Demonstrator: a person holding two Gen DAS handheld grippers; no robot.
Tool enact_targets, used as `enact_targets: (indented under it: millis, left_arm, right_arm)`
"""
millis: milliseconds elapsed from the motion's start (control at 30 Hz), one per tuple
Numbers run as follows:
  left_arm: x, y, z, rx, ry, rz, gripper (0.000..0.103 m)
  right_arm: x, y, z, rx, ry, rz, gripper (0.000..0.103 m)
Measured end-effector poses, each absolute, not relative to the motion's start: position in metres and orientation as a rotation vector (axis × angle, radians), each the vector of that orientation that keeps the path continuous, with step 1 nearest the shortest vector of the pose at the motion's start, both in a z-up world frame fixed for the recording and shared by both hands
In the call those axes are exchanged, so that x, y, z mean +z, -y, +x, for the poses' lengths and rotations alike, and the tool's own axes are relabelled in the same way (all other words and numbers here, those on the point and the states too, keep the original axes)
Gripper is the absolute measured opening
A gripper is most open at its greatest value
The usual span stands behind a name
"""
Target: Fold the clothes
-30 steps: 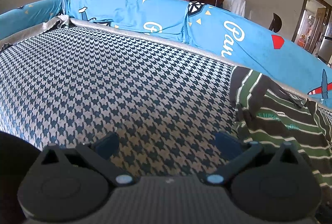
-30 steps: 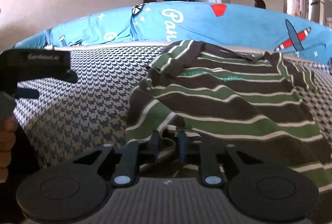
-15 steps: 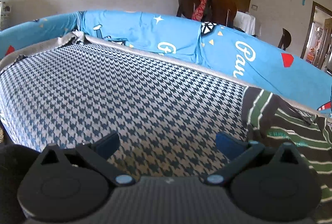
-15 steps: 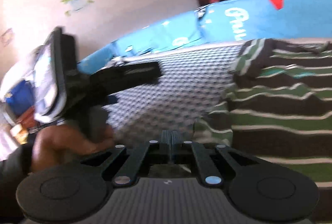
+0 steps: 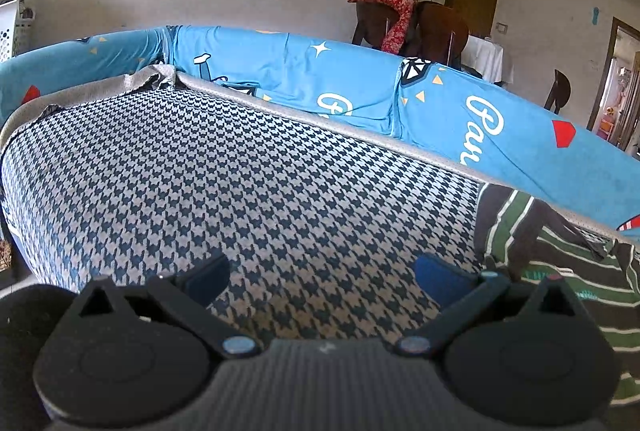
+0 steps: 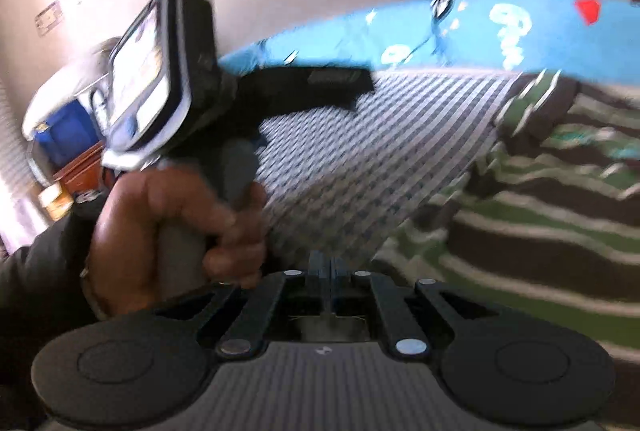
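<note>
A green, brown and white striped shirt (image 5: 560, 271) lies crumpled at the right of a houndstooth-covered bed (image 5: 240, 171). My left gripper (image 5: 322, 273) hovers open over bare cover, left of the shirt, its blue pads wide apart with nothing between them. In the right wrist view the striped shirt (image 6: 540, 211) fills the right side, blurred. My right gripper (image 6: 329, 267) is shut, fingers pressed together, with no cloth visible between them. It points at the bed's cover (image 6: 360, 151) just left of the shirt's edge.
A person's hand (image 6: 160, 223) grips the left gripper's handle (image 6: 236, 171) close on the left of the right wrist view. A blue printed sheet (image 5: 360, 83) walls the bed's far edge. Dark chairs (image 5: 432, 27) with a red cloth stand behind it.
The right gripper has shut fully and swung left, away from the shirt's hem; the person's hand and left device now fill its left side. The left gripper tilted upward, staying open.
</note>
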State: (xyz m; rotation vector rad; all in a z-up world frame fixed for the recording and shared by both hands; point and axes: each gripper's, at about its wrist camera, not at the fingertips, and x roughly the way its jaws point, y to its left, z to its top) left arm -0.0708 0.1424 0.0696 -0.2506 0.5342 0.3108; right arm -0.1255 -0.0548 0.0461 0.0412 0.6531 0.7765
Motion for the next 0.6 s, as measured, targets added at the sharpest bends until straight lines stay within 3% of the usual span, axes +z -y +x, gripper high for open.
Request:
enact_targets:
  millis: [133,367,600]
  left_arm:
    - [0.070,-0.142,-0.071,0.310,-0.536,-0.249,0.103]
    - [0.069,-0.141,-0.069,0.295,-0.553,-0.248,0.103]
    - [0.070,-0.143,-0.069,0.282,-0.553,-0.270,0.103]
  right_arm:
    - [0.050,0.051,-0.127,0.703,-0.594,-0.049,0.013]
    - [0.039,0.032,-0.131,0.671,-0.559,-0.240,0.034]
    - [0.022,0.016,-0.115,0.638,-0.554,-0.349,0.035]
